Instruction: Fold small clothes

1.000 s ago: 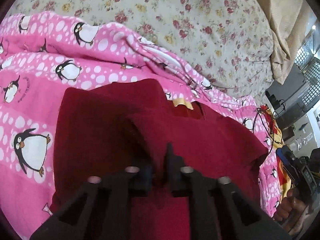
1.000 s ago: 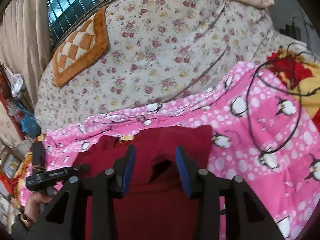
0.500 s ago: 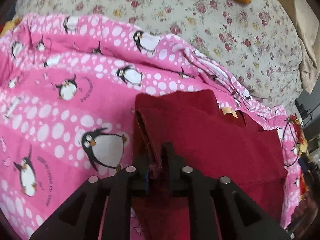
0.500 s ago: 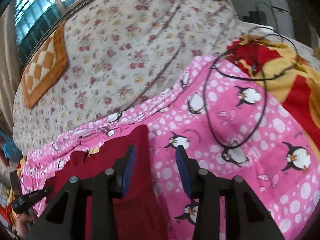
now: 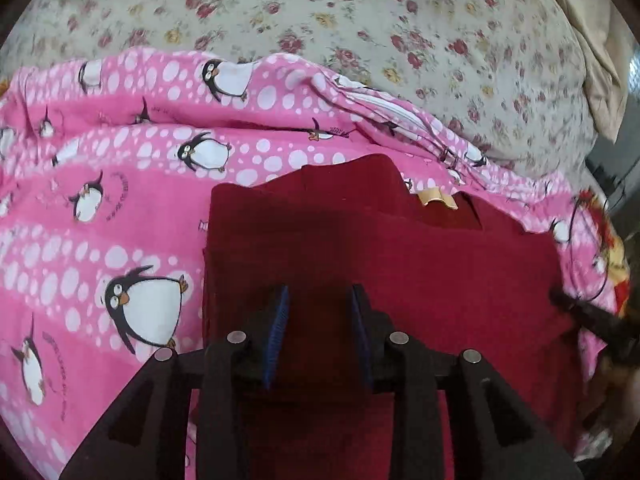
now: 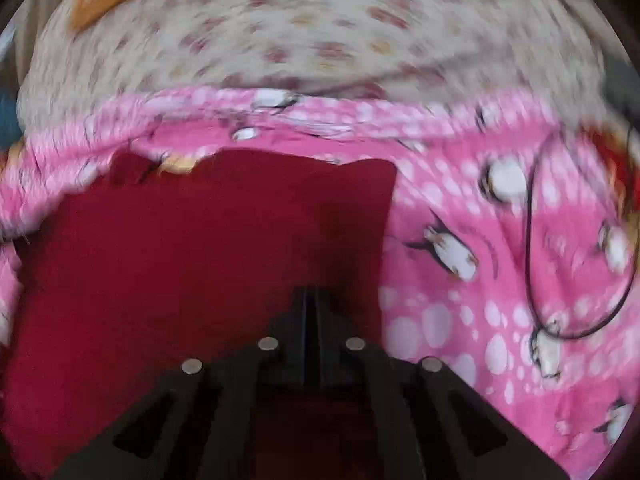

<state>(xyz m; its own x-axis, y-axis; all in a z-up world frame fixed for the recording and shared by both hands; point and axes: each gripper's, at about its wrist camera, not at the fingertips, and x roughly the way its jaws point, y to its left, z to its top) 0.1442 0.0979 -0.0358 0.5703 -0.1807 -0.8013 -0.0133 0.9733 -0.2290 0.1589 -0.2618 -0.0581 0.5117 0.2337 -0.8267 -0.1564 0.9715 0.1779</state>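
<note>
A dark red garment (image 5: 380,248) lies flat on a pink penguin-print sheet (image 5: 100,208), with a tan label (image 5: 434,199) at its far edge. My left gripper (image 5: 318,300) is open over the garment's near left part, its blue pads apart with only cloth below. In the right wrist view, which is blurred, the red garment (image 6: 200,248) fills the lower left. My right gripper (image 6: 310,300) has its jaws together above the garment's right side; whether cloth is pinched between them is hidden.
A floral bedspread (image 5: 360,20) lies beyond the pink sheet. A black cable (image 6: 532,240) loops on the sheet to the right. A red and yellow cloth (image 5: 612,256) lies at the far right. A beige fabric (image 5: 592,40) is at the upper right.
My left gripper has let go of the garment's folded edge and opened; the cloth now lies flat. My right gripper has closed and moved left over the garment.
</note>
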